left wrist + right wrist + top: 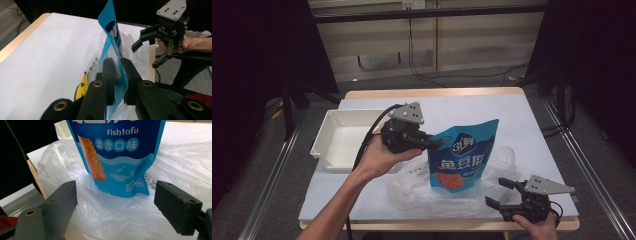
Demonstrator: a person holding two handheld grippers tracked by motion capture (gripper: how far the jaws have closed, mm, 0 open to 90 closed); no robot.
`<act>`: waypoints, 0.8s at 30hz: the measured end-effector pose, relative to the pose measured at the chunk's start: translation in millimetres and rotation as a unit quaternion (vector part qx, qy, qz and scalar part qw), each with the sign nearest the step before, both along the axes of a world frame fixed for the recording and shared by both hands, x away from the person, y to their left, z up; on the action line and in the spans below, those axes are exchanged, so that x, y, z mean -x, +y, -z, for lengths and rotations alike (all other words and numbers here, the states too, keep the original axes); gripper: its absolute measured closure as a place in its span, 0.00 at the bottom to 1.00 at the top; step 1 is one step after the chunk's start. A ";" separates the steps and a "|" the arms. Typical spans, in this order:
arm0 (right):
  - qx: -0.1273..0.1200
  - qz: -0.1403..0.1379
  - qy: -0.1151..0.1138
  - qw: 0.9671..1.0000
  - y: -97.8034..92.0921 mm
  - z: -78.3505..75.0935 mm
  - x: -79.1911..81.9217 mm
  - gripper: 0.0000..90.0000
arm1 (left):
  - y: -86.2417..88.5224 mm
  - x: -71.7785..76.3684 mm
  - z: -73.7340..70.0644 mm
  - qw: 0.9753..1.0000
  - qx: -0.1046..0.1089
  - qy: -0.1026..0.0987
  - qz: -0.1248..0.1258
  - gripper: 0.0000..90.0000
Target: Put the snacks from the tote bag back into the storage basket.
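While the left tongs [438, 144] clenched the pouch [463, 155] upright over the bag [422, 190], the right tongs [498, 192], at five o'clock, stood released; bagging seemed barely begun.

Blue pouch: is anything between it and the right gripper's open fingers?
Nothing solid. The right gripper is open and faces the blue pouch, held by the left gripper; the clear plastic bag lies crumpled between them around the pouch's base.
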State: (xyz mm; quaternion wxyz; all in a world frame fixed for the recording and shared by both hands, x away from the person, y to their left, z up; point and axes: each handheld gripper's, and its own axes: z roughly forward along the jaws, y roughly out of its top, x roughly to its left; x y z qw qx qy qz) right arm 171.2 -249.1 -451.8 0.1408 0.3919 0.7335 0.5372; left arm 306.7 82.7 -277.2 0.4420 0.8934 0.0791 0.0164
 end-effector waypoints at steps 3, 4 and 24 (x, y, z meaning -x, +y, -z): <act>-0.004 -0.001 0.003 1.000 -0.9 1.1 -0.8 0.20 | -2.2 -3.2 -0.4 1.000 -0.011 0.011 0.003 0.90; -0.007 0.001 0.004 1.000 -1.5 1.6 -1.4 0.20 | -3.4 -3.6 -0.5 1.000 -0.020 0.010 0.005 0.89; 0.014 -0.010 0.012 1.000 1.3 2.5 -5.1 0.21 | -28.3 -16.8 9.1 0.996 -0.079 0.044 0.011 0.92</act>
